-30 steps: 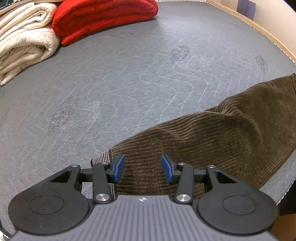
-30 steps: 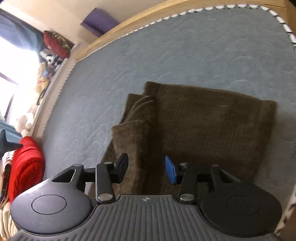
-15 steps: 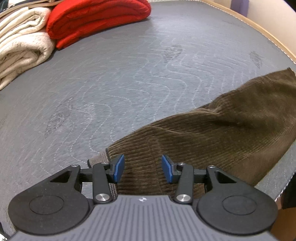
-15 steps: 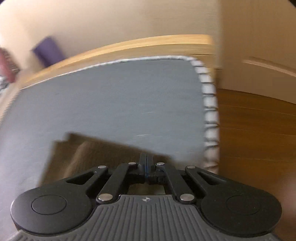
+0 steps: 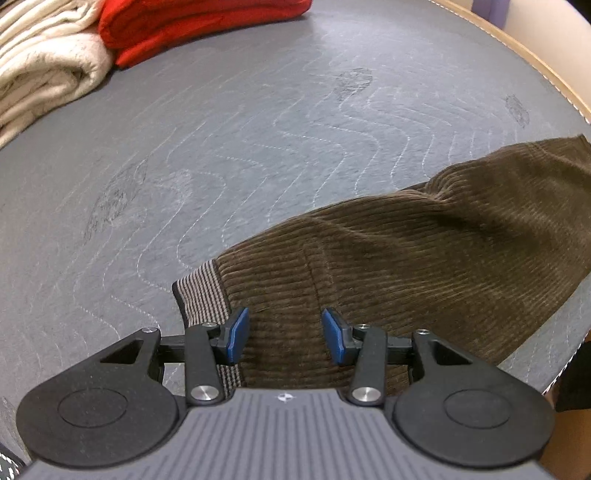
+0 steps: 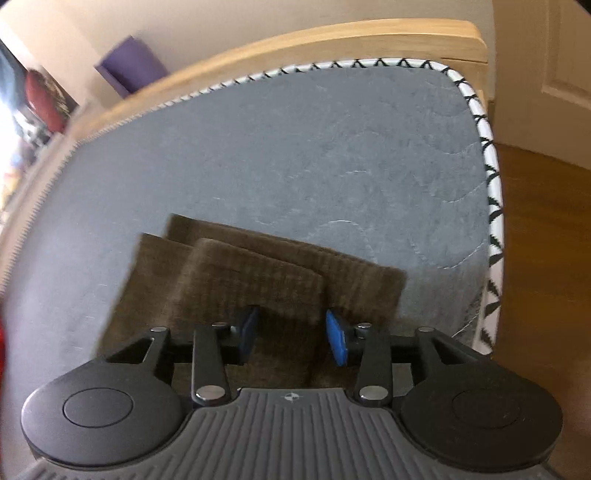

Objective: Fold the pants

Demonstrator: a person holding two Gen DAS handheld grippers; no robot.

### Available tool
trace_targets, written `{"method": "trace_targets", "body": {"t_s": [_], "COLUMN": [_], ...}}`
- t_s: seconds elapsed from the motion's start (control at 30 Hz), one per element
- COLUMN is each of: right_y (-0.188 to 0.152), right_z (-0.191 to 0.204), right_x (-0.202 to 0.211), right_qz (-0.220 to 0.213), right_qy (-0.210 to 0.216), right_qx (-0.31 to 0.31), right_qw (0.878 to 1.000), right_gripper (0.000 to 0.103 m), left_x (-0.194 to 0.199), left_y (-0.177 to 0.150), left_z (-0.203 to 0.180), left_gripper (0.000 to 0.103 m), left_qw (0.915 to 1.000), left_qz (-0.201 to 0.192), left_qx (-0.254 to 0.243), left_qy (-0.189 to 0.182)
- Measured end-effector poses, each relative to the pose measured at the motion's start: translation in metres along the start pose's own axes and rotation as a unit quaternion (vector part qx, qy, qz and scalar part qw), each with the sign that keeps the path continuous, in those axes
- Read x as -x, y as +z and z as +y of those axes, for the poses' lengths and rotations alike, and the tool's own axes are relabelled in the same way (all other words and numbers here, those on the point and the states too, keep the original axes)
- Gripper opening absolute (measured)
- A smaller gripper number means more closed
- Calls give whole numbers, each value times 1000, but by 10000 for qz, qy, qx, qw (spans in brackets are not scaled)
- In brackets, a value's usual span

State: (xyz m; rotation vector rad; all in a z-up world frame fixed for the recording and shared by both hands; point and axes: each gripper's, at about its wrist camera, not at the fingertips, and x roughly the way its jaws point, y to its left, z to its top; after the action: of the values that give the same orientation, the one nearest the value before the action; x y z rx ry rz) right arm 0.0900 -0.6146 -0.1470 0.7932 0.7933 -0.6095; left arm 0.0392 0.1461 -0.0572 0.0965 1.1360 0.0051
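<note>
Nearest in the left wrist view, the left gripper (image 5: 282,334) points steeply down with its blue pads spread apart over the brown corduroy pants (image 5: 424,266); the pads pinch nothing, and whether they touch the cloth below cannot be told. Just beside the left pad lies the striped waistband (image 5: 201,291), its edge turned up at the corner of the garment. The pants lie on the grey quilted mattress (image 5: 258,147) and run off to the right, the cloth rumpled into a low ridge toward the bed's edge.

In the right wrist view, the right gripper (image 6: 291,336) also tilts down, and its jaws have just been opening; they stand spread, with the folded end of the pants below and between the pads but not clamped. Here the pants show as stacked layers, the upper fold sitting a little short of the layer beneath it, near the mattress corner with its black-and-white zigzag piping (image 6: 489,184).

Farther off in the left view, a folded cream blanket (image 5: 40,70) and a folded red blanket (image 5: 192,22) sit side by side, touching, at the far end of the mattress. Beyond the mattress in the right view run the wooden bed frame (image 6: 332,40) and a purple object (image 6: 131,66) against the wall.
</note>
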Motion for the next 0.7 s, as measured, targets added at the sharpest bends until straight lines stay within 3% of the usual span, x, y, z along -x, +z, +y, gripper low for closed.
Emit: {"method": "trace_targets", "body": {"t_s": [0.07, 0.1, 0.13, 0.2, 0.27, 0.37, 0.47, 0.53, 0.63, 0.7], "right_y": [-1, 0, -1, 0, 4, 4, -2, 0, 2, 1], "right_z": [4, 7, 10, 16, 15, -6, -13, -17, -8, 5], "right_x": [1, 2, 4, 12, 31, 48, 36, 36, 50, 61], "right_qz": [-32, -45, -89, -240, -570, -678, -275, -267, -773, -1285], "right_qy": [5, 111, 214, 246, 11, -489, -905, -875, -868, -765], "right_qx": [-18, 53, 171, 284, 104, -634, -417, -564, -423, -110], "right_qw": [10000, 9999, 9996, 9990, 9983, 9945, 9946, 9942, 9923, 9887], "right_gripper": [39, 19, 8, 6, 5, 5, 7, 13, 22, 36], "left_x": [-1, -2, -3, -4, -3, -4, -9, -17, -38, -49], "left_y": [-1, -2, -1, 0, 2, 3, 1, -4, -20, -34], "left_z": [2, 2, 2, 0, -2, -5, -10, -14, -22, -23], "left_gripper": [49, 49, 49, 49, 49, 49, 49, 49, 48, 47], "left_qw": [10000, 10000, 10000, 10000, 10000, 9999, 9995, 9985, 9932, 9879], "left_qz": [40, 59, 82, 81, 53, 46, 159, 351, 885, 1229], "left_qx": [21, 6, -9, -50, -52, -120, -224, -340, -754, -941], "left_qy": [-7, 3, 11, 10, -36, -97, -178, -249, -117, -52]}}
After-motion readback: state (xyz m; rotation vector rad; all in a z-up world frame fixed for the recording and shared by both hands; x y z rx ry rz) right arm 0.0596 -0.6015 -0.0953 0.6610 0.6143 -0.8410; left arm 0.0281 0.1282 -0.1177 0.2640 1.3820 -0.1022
